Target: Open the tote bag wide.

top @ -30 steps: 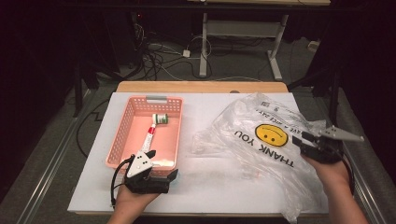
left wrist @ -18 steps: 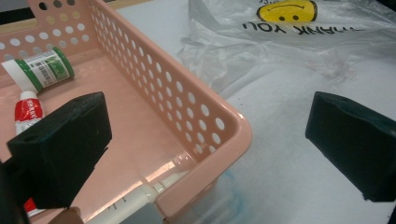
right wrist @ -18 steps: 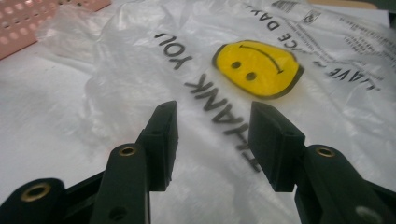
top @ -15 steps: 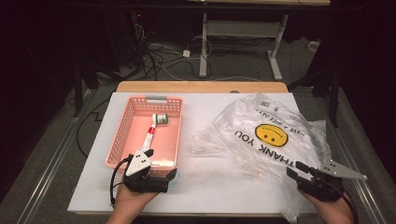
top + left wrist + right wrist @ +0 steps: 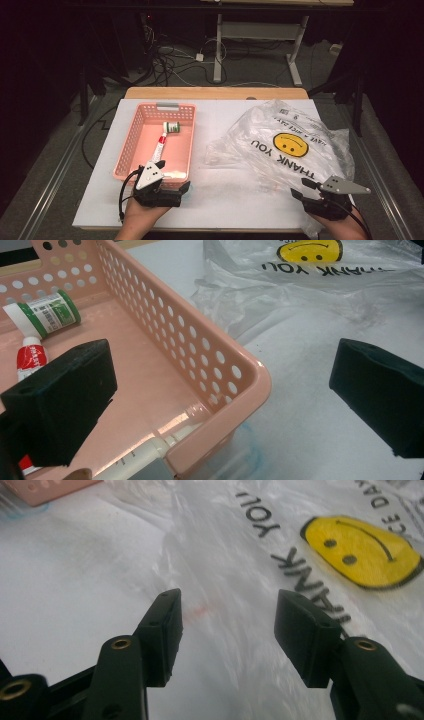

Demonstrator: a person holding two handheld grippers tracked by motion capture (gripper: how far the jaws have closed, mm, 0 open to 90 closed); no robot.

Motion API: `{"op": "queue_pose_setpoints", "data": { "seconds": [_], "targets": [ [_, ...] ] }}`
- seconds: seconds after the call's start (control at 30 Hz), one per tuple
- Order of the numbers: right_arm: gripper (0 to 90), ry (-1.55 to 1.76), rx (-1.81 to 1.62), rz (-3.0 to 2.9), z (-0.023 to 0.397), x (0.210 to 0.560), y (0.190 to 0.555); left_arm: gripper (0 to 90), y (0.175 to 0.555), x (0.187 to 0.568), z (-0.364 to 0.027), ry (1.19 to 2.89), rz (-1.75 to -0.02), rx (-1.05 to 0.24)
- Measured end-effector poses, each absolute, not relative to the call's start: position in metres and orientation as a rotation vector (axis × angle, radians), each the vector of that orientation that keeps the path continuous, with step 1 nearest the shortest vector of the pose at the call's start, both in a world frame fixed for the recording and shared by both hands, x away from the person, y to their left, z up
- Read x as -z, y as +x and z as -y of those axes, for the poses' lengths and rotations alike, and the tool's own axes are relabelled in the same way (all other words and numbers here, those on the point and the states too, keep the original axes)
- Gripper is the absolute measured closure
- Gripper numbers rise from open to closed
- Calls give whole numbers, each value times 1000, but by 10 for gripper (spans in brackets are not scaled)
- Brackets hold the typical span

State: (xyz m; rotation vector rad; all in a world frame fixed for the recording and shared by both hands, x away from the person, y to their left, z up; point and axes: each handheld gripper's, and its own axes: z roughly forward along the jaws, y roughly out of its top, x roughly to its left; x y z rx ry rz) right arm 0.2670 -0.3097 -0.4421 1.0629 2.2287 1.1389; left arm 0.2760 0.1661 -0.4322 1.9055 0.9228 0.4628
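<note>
Flanking the plastic bag (image 5: 285,145), a pink basket (image 5: 131,141) holds tubes (image 5: 161,145).

The left hand-held gripper (image 5: 177,192) hides the near end of the red-and-white tube (image 5: 161,145) in the high view.

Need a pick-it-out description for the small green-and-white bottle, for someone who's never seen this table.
Start at the pink basket on the left of the white table. Inside, near its far end, the bottle lies on its side. It is short and round with green bands and a white label, unlike the long red-and-white tube just nearer the person.
</note>
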Motion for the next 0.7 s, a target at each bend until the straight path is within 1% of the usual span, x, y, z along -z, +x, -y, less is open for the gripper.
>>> {"op": "queue_pose_setpoints", "data": {
  "seconds": [0.17,0.37,0.47,0.57,0.7],
  "targets": [
    [447,1041,-1164,-2233,297,438,281,0,276,432,-165,1910,-923,-466],
    [446,965,-1120,-2293,281,435,307,0,276,433,-167,1905,-934,-464],
    [437,949,-1089,-2325,280,440,319,0,276,433,-168,1904,-936,-467],
    [405,925,-1102,-2387,275,453,319,0,277,434,-169,1907,-939,-468],
    [388,909,-1082,-2413,266,456,317,0,277,433,-168,1909,-934,-465]
  ]
}}
